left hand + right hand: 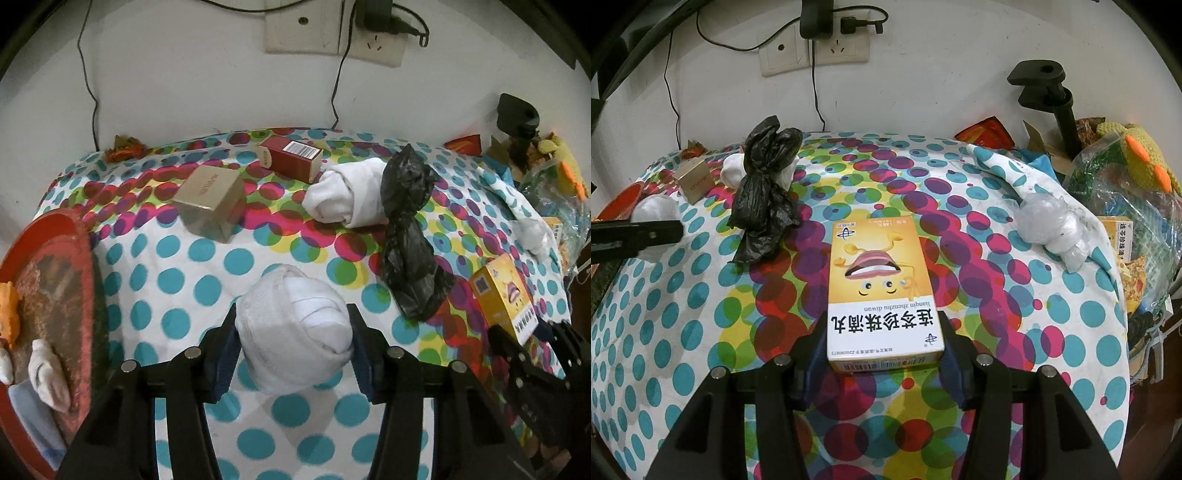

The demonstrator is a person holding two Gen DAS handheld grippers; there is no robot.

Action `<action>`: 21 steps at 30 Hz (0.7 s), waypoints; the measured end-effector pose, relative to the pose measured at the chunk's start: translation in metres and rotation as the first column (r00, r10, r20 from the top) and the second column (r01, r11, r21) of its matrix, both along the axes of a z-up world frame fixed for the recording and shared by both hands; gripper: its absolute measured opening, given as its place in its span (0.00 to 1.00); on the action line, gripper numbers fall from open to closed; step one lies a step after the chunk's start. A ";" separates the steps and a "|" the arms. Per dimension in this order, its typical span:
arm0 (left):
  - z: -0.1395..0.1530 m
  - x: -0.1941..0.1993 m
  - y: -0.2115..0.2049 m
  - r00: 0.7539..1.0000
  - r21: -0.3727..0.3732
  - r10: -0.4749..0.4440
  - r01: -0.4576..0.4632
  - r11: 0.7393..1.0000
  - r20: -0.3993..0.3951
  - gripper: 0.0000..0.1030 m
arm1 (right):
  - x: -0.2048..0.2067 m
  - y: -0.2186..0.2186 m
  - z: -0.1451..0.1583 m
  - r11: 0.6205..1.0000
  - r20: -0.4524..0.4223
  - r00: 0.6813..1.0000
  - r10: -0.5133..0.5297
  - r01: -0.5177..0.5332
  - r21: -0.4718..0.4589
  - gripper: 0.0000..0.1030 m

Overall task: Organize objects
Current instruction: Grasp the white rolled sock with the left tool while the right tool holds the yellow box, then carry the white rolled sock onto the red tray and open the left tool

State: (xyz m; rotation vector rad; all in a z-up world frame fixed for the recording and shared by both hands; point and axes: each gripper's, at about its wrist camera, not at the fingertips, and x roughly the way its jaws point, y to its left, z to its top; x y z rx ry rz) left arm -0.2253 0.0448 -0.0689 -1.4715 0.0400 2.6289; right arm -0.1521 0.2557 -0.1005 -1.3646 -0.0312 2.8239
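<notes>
Over on the far left of the left wrist view sits a red tray (79, 236) with a white sock (48, 373) and an orange toy (9, 314) lying on it, right at the edge of the polka-dot cloth (184, 280). Moving in, the left gripper (293, 328) has its jaws clamped on a rolled white sock bundle (295, 325), the blue pads pressing both flanks, the bundle dead centre between the fingers and lifted just clear of the cloth. Beyond it, a tan box (210, 201) stands near the back, a dark red box (290, 157) lies behind that, and a second white sock roll (345, 195) touches the red box's end. A crumpled black plastic bag (408, 236) drapes across that roll and trails toward the front. At the right edge, the yellow medicine box (504, 299) shows up, pinched in the other tool. Switch to the right wrist view: the right gripper (884, 345) is closed on that same yellow medicine box (882, 291), the near end squeezed between the pads, the cartoon face up, the box running straight out ahead along the fingers. Further right, a clear plastic wad (1051, 229) rests on a fold of the cloth, with a black clamp stand (1049, 96) against the wall and a yellow knitted toy (1137, 158) in the pile beside it.
</notes>
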 end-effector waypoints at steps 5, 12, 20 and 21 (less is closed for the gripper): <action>0.010 0.014 -0.017 1.000 -0.016 0.010 -0.011 1.000 -0.019 0.48 | 0.000 0.000 0.000 1.000 0.000 1.000 0.000 0.000 0.001 0.52; 0.025 0.028 -0.052 0.998 -0.016 0.054 -0.054 0.998 -0.029 0.48 | 0.000 0.000 -0.001 1.000 0.000 1.000 0.000 0.000 0.001 0.52; 0.038 0.039 -0.105 0.990 -0.029 0.133 -0.134 0.991 -0.049 0.48 | 0.000 0.000 -0.001 1.000 0.000 1.000 -0.001 0.001 0.002 0.52; 0.039 0.039 -0.113 0.988 -0.032 0.146 -0.147 0.989 -0.049 0.48 | 0.000 0.000 -0.001 1.000 0.000 1.000 -0.001 0.001 0.002 0.52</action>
